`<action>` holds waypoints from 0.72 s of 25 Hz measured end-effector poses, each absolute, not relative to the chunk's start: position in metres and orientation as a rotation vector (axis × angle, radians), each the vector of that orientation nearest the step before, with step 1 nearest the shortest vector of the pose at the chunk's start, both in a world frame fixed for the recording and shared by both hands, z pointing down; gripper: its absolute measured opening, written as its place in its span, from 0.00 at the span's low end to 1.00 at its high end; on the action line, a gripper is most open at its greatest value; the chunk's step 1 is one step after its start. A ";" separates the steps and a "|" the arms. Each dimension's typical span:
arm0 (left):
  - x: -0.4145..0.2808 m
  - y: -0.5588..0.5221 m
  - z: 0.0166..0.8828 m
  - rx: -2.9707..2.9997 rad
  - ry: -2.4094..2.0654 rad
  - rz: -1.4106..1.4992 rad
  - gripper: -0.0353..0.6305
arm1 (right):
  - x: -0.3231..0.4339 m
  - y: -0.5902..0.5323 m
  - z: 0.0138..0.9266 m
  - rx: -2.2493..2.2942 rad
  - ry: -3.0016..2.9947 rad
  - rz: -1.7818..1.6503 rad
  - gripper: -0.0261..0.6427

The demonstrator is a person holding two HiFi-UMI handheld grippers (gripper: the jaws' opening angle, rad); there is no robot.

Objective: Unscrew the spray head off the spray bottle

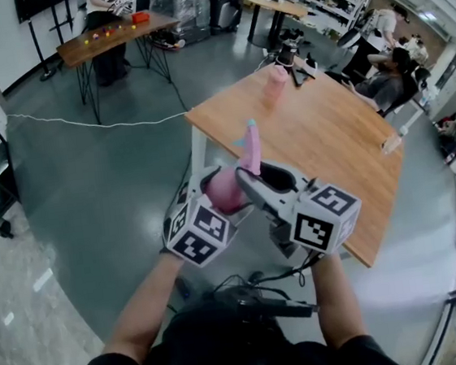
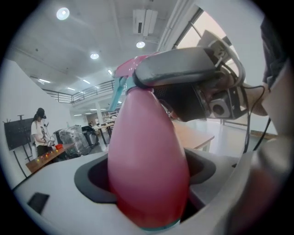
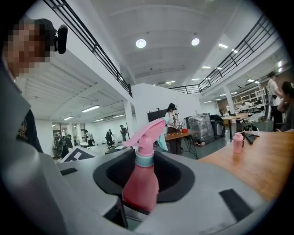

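Bottle of glossy pink, plump and egg-shaped in the body, narrowing to a teal collar under a pink head with a teal trigger. It is held in the air in front of the person, by the near edge of the table.

Its long axis runs near upright, leaning a little away from the person, base low and head on top. In the right gripper view the nozzle points left and the trigger right.

Left gripper is clamped round the body. Right gripper has its jaws partly apart about the neck, one jaw lying close over the head, with no squeeze showing.

The table stretches away to the right of the grippers, and a second pink bottle stands near its far end. Leftward the grey floor lies wide, crossed by a white cable. People sit beyond the table's right side, well apart from the grippers.
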State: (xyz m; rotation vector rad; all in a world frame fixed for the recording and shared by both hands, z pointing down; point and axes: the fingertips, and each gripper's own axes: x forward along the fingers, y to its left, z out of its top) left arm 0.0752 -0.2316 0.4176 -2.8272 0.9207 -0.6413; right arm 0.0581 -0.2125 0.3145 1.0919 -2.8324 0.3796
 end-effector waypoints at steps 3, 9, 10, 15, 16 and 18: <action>0.080 -0.215 0.412 -2.935 0.724 -0.582 0.70 | 0.057 -0.202 0.309 0.960 -2.899 0.319 0.23; 0.087 -0.185 0.403 -3.052 0.364 -0.496 0.70 | 0.058 -0.184 0.304 0.684 -2.977 0.245 0.23; 0.087 -0.183 0.402 -3.047 0.347 -0.495 0.70 | 0.058 -0.182 0.303 0.654 -2.989 0.247 0.23; 0.090 -0.179 0.401 -3.038 0.328 -0.503 0.70 | 0.062 -0.177 0.301 0.607 -3.019 0.272 0.23; 0.090 -0.179 0.401 -3.036 0.332 -0.502 0.70 | 0.062 -0.177 0.302 0.607 -3.019 0.274 0.23; 0.090 -0.179 0.402 -3.035 0.332 -0.507 0.70 | 0.062 -0.177 0.302 0.604 -3.019 0.275 0.23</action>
